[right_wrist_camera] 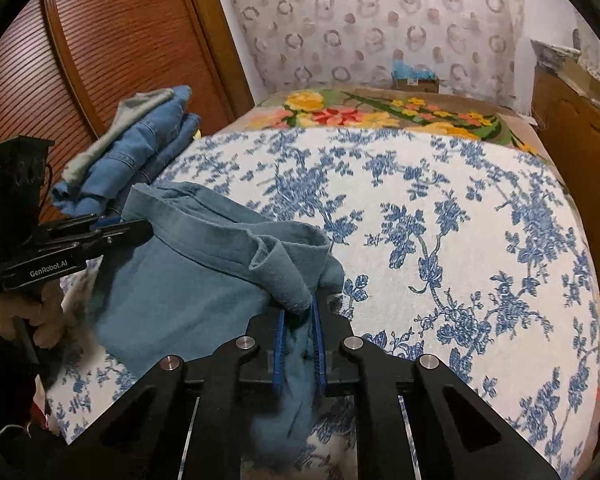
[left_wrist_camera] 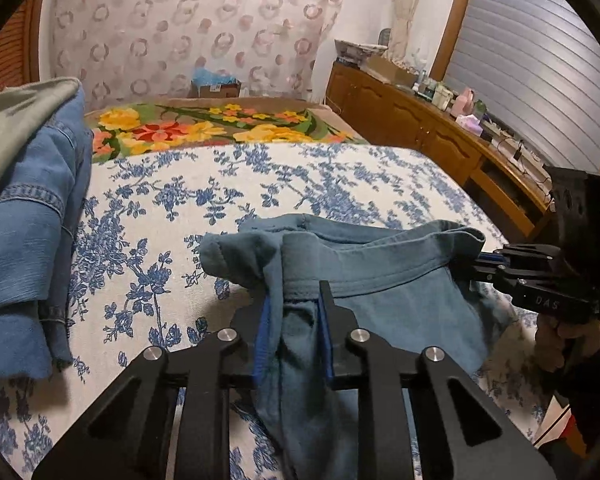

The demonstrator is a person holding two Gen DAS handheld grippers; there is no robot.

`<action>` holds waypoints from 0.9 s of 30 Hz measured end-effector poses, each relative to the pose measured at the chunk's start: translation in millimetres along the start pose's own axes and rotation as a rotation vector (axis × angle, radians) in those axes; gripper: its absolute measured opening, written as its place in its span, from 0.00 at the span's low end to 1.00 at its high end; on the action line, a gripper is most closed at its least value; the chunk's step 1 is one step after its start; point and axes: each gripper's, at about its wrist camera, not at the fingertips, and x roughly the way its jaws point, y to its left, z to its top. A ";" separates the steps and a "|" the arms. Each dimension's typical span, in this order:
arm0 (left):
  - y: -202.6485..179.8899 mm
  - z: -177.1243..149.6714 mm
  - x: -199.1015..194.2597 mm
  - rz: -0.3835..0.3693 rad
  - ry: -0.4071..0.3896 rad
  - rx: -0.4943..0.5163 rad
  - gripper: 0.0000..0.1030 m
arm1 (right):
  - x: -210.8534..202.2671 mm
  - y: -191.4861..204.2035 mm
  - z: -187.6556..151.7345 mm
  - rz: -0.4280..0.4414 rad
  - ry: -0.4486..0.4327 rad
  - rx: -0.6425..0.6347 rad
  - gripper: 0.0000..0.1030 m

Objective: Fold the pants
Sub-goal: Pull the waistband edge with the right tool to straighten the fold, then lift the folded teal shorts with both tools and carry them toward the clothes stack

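Right now both grippers are clamped on the blue-grey pants [left_wrist_camera: 380,280], held up over the blue-floral bedspread [left_wrist_camera: 340,176] w/ the waistband stretched between them. The left gripper [left_wrist_camera: 292,332] has its blue pads [left_wrist_camera: 262,340] pinched on a bunched corner of the waistband; in the right wrist view the right gripper [right_wrist_camera: 300,344] is likewise closed on a thick wad of cloth, the rest hanging below.

Risks, judging from this: the grips are on gathered fabric, not a flat edge, so a layer could slip out if the pants are pulled taut or shaken, and the fold would go crooked. The stack of folded jeans [left_wrist_camera: 24,220] at approx 9 o'clock in the left view sits near enough to get snagged or toppled.

Readable text: "GenRobot.AI" on the left gripper's body, "DAS" on the right's
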 end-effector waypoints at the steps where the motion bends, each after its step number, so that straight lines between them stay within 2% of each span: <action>1: -2.1 0.0 -4.6 -0.001 -0.009 0.002 0.21 | -4.4 1.5 -0.4 0.000 -0.011 -0.001 0.11; 19: -53.6 -9.0 -87.4 0.010 -0.148 0.085 0.21 | -108.0 33.0 -27.4 -0.009 -0.182 -0.033 0.09; 27: -70.4 -17.6 -117.9 0.020 -0.200 0.115 0.21 | -140.3 44.7 -43.5 -0.012 -0.241 -0.061 0.09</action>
